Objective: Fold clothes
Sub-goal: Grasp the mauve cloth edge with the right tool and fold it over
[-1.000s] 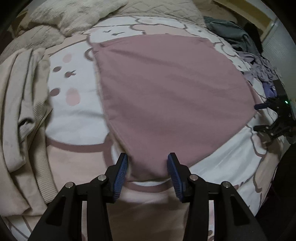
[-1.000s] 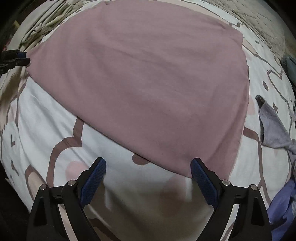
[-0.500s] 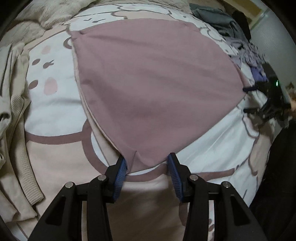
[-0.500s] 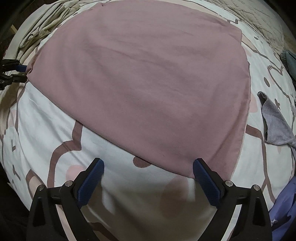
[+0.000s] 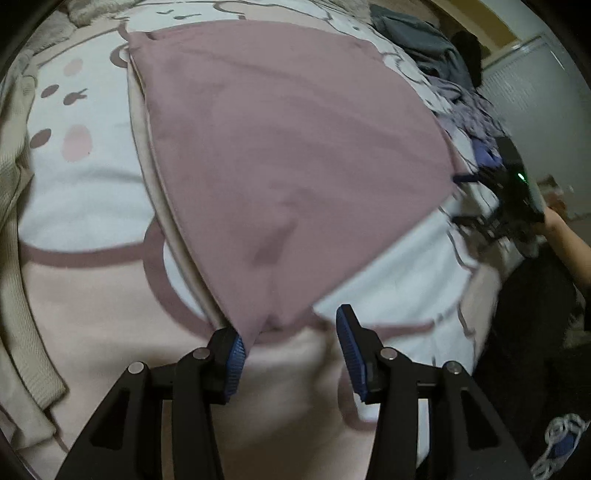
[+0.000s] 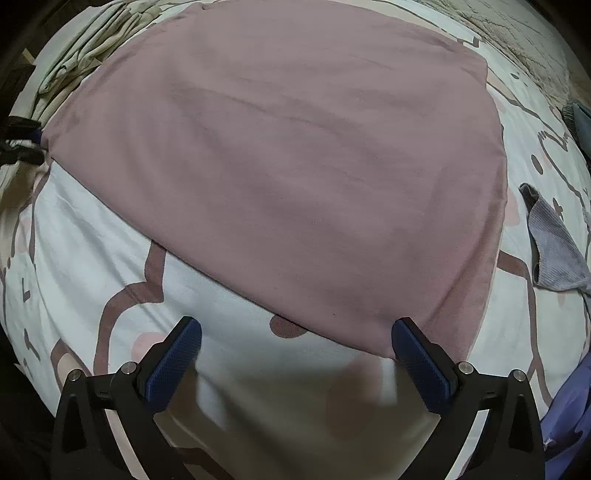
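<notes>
The left tongs [image 5: 290, 343] stood part open around a corner of the mauve garment [image 5: 280, 147], seemingly ungripped. The right tongs [image 6: 295, 354] were opening wide, empty, over the bed sheet [image 6: 92, 236].

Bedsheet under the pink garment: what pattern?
White bedsheet with pink-and-brown cartoon outlines; clearest in the right wrist view.

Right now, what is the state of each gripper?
Left gripper: open, pink cloth corner between its jaws, not pinched.
Right gripper: opening wide, holding nothing.

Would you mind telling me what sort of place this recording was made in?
Most likely a bedroom: the pink garment lies on a cartoon-print bedsheet, with a quilted blanket and piles of other clothes around it.
</notes>
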The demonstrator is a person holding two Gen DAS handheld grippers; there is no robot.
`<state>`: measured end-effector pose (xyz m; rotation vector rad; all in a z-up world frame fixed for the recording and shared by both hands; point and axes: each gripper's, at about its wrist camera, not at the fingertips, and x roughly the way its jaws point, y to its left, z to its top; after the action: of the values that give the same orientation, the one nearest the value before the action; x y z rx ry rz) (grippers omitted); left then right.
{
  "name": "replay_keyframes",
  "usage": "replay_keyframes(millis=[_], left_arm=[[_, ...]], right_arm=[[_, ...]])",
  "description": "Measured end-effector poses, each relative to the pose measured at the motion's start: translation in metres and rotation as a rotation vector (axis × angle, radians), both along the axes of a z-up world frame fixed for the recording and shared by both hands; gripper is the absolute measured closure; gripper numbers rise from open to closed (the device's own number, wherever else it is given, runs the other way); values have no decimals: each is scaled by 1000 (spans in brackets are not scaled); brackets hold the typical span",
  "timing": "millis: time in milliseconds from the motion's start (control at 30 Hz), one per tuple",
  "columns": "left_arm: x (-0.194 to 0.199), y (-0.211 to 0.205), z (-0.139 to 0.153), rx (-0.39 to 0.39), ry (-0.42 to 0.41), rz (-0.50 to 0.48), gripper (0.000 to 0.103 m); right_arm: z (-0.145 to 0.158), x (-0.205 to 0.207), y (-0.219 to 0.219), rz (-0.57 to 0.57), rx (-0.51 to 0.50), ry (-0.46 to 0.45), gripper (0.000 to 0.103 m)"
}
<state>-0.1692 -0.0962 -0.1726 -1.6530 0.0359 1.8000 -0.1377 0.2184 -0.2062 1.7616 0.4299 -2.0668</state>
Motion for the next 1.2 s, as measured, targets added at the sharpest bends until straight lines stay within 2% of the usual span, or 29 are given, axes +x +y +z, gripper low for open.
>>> replay_keyframes(millis=[133,267,367,433,467,500,533,600,667,700,733,800,1000,1133,1200], left_arm=[[3,-12,1,-79,23,-18,57],[2,-30,9,-181,84,40,57],[1,-29,28,-183,175,81,57],[0,-16,40,-141,222,91,55],[-1,-5,44,-120,245,89,53],[-2,5,44,-110,259,85,44],[-3,15,42,-111,271,78,41],[-2,32,30,-160,285,44,41],[-2,30,12,-231,267,10,41],[-2,27,4,-261,258,4,41],[-1,23,-3,-288,249,1,41],[0,14,-4,-290,263,-2,41],[-13,-21,1,-380,268,140,41],[-4,-9,23,-409,385,146,41],[11,18,37,-412,510,96,41]], right_arm=[[1,0,-2,8,-1,2,0],[9,1,1,36,4,-20,0],[30,-2,12,2,-95,9,0],[41,-11,18,-33,-156,53,1],[46,-15,21,-51,-187,75,7],[52,-20,23,-68,-218,97,11],[47,-37,24,-82,-217,93,19],[38,-37,7,-94,-185,75,29],[24,-34,-4,-86,-127,47,44],[11,-28,5,-65,-107,48,45],[13,-27,4,-55,-126,59,45],[14,-25,17,-81,-127,57,45],[13,-14,49,-127,-122,56,45],[12,-5,63,-165,-110,34,45],[15,-1,78,-212,-144,4,45]])
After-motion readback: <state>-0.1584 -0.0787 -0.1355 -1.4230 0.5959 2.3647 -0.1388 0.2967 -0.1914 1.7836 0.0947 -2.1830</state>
